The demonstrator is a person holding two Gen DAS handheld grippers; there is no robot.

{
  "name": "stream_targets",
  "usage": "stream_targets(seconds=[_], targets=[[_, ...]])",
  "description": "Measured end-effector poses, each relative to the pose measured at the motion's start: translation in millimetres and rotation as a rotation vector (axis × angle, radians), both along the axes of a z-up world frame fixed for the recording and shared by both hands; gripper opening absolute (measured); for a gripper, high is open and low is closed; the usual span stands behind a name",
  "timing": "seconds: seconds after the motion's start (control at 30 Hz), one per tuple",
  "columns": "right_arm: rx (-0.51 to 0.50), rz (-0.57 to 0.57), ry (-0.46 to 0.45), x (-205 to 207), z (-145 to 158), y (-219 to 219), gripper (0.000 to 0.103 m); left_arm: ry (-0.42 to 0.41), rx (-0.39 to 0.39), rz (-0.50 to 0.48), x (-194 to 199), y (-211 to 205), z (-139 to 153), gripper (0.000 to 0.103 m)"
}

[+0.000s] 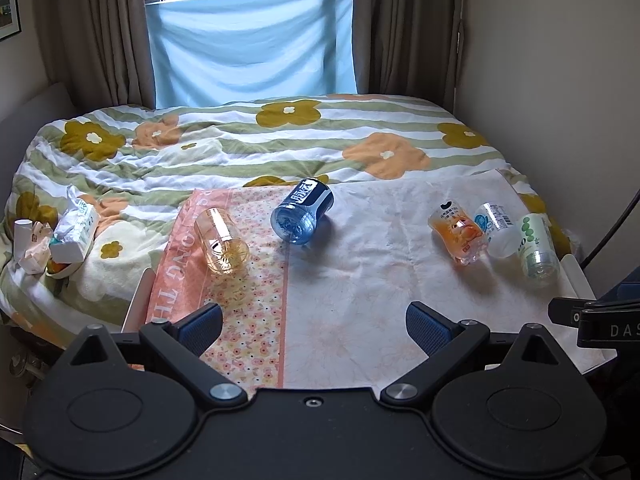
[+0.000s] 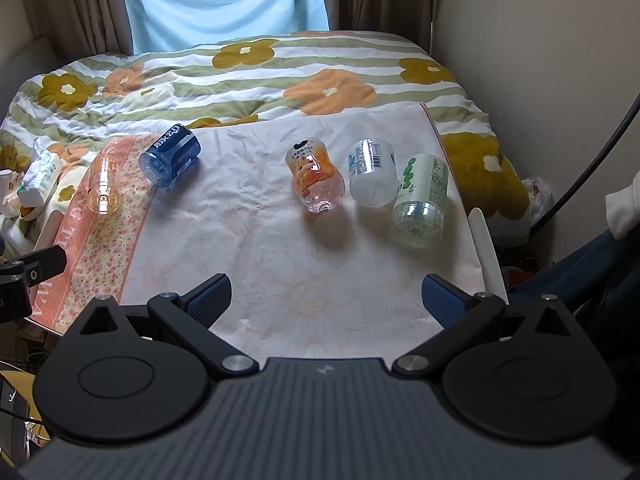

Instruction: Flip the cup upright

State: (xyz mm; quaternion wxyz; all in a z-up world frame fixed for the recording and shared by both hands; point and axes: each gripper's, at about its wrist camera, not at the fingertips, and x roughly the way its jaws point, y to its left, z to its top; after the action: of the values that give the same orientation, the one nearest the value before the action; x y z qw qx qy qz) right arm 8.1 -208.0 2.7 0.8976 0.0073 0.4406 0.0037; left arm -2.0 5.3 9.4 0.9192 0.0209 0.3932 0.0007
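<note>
Cups (image 2: 320,176) well beyond gaping right claw (image 2: 326,300).

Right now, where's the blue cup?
The blue cup lies on its side near the cloth's far edge, left of centre in both views, between the clear amber cup and the orange-print cup.

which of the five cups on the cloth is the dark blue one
The dark blue cup lies on its side, second from the left, between the clear amber cup and the orange cup.
</note>
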Motion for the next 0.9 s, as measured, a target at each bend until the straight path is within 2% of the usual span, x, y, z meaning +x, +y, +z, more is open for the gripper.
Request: stream_targets(seconds=[0.9], targets=[[0.005,-0.001,0.013,3.6,-1.7,-0.2,0.103,-0.001,0.005,-0.006,4.3,-8.0,-6.8,0.1]])
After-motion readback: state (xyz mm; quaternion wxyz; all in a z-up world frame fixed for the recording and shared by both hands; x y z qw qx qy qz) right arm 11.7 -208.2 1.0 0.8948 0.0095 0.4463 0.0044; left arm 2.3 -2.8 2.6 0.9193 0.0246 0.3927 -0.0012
